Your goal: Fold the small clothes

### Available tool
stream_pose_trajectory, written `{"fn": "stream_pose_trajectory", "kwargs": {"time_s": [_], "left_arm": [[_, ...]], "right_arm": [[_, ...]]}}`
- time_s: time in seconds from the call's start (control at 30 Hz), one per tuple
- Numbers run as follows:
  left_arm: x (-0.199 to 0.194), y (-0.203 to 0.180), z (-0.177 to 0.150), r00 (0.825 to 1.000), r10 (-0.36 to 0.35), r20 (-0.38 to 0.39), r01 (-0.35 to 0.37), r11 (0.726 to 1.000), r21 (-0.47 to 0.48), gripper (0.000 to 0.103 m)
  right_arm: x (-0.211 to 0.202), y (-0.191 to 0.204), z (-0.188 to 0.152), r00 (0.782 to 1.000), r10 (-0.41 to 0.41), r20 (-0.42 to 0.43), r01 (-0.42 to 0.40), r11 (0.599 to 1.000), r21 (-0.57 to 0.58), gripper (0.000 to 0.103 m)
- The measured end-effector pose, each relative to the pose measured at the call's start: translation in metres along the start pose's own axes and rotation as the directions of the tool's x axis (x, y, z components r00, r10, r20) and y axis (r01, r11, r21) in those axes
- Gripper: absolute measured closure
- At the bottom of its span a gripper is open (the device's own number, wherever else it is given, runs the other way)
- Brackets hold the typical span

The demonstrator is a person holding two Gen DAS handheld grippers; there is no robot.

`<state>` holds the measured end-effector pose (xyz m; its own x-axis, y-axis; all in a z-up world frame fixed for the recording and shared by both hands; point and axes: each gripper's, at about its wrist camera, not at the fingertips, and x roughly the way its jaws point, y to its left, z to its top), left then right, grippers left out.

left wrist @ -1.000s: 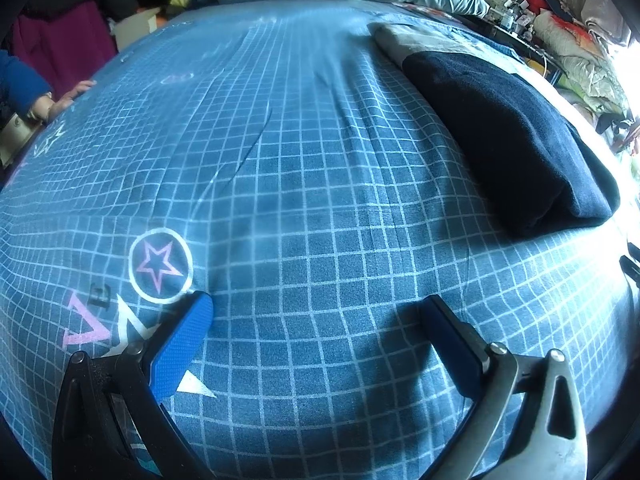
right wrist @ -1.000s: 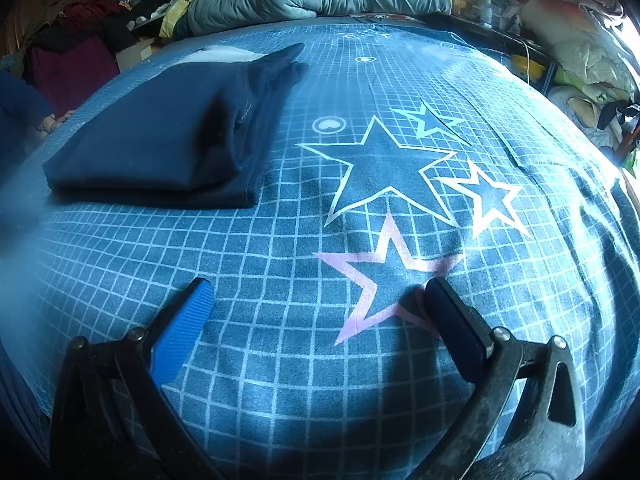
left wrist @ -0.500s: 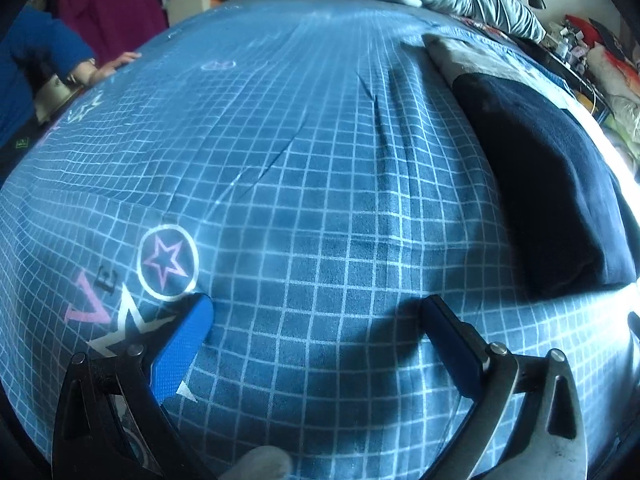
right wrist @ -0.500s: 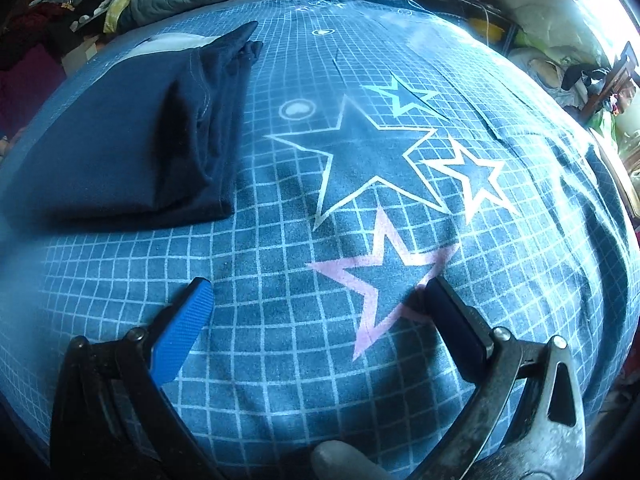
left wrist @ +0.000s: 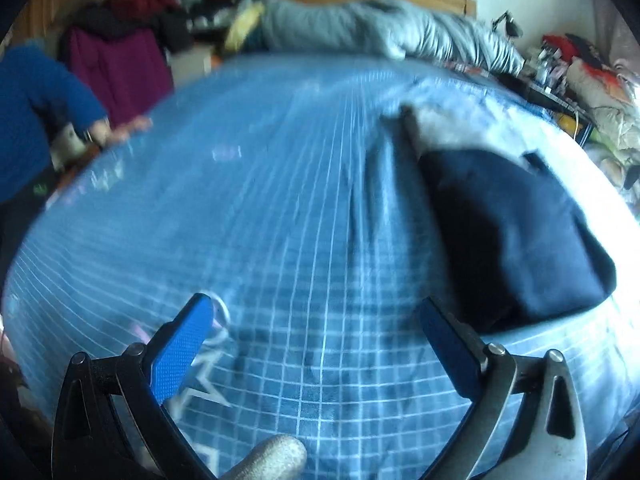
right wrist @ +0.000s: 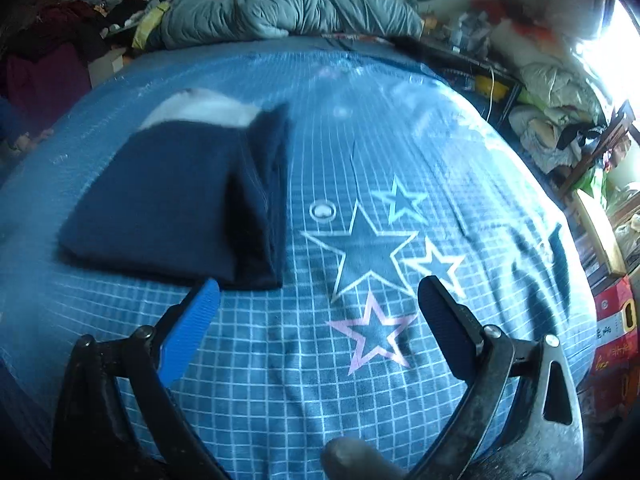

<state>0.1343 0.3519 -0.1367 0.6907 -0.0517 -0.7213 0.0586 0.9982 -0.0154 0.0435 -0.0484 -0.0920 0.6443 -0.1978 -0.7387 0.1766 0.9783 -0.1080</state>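
Folded navy garment (right wrist: pixel 172 204) lies flat on the blue grid bedsheet (right wrist: pixel 360 128). It sits just ahead-left of the right gripper (right wrist: pixel 318 300) and ahead-right of the left gripper (left wrist: pixel 316 316). Both grippers spread wide, holding nothing.

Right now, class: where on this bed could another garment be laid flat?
Bare sheet lies left of the folded navy garment out to the bed edge, and right of it over the printed stars. The far end is crowded by the grey duvet.

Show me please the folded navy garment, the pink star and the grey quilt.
folded navy garment (right wrist: pixel 168 204), right wrist view, top face.
pink star (right wrist: pixel 374 330), right wrist view, its centre.
grey quilt (right wrist: pixel 288 10), right wrist view, middle of the roll.
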Motion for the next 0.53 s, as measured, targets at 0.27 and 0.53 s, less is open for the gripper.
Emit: {"fn": "stream_pose_trajectory", "kwargs": {"time_s": [0.27,0.53], "left_arm": [[-0.138,-0.008,0.025,0.955,-0.047,0.294,0.043,0.999,0.023,0.000],[-0.196,-0.025,0.021,0.930,-0.131,0.342,0.120,0.991,0.053,0.000]], "right_arm": [[-0.103,0.030,0.045,0.976,0.126,0.177,-0.130,0.991,0.015,0.000],[-0.111,0.042,0.040,0.971,0.180,0.156,-0.187,0.982,0.030,0.000]]}}
